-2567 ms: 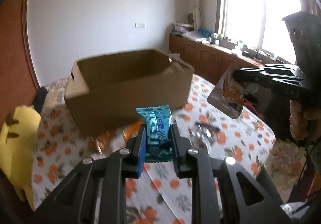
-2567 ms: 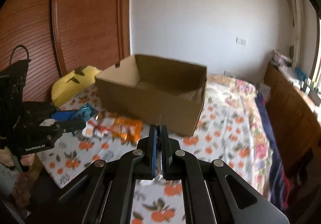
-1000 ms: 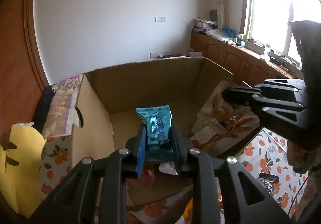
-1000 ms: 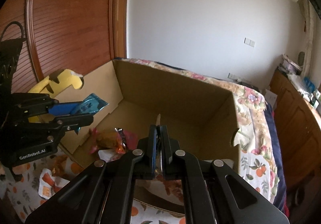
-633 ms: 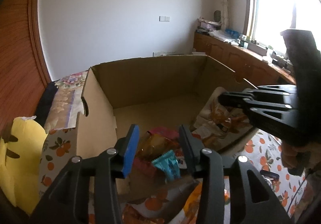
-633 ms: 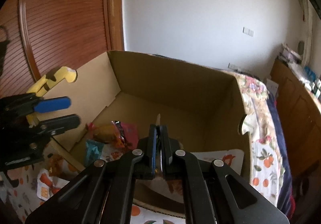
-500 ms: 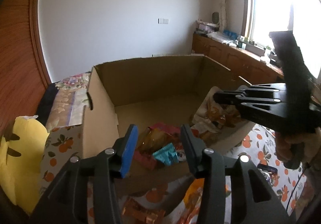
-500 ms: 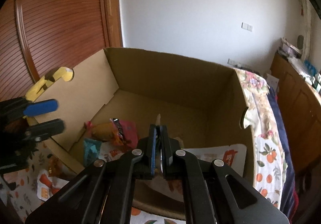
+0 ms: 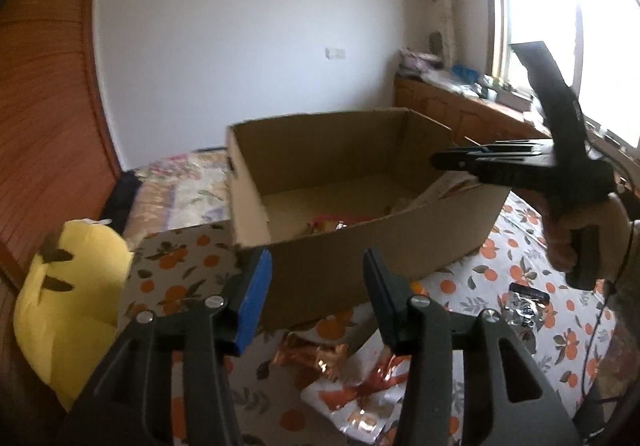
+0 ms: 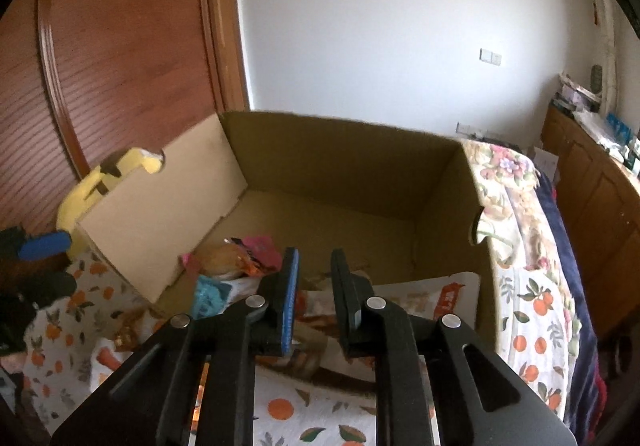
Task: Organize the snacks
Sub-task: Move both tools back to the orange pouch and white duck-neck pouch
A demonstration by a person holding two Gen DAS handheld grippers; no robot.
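Over the orange-print cloth, both the left gripper and right gripper gape empty-jawed at the cardboard box, where 1 teal packet and a large white bag lie.

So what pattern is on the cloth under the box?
White cloth printed with oranges and green leaves; clearest in the left wrist view.

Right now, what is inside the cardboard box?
The box holds a teal packet, a pink wrapper, an orange snack and a large white bag. The right gripper hides what lies under its fingers.
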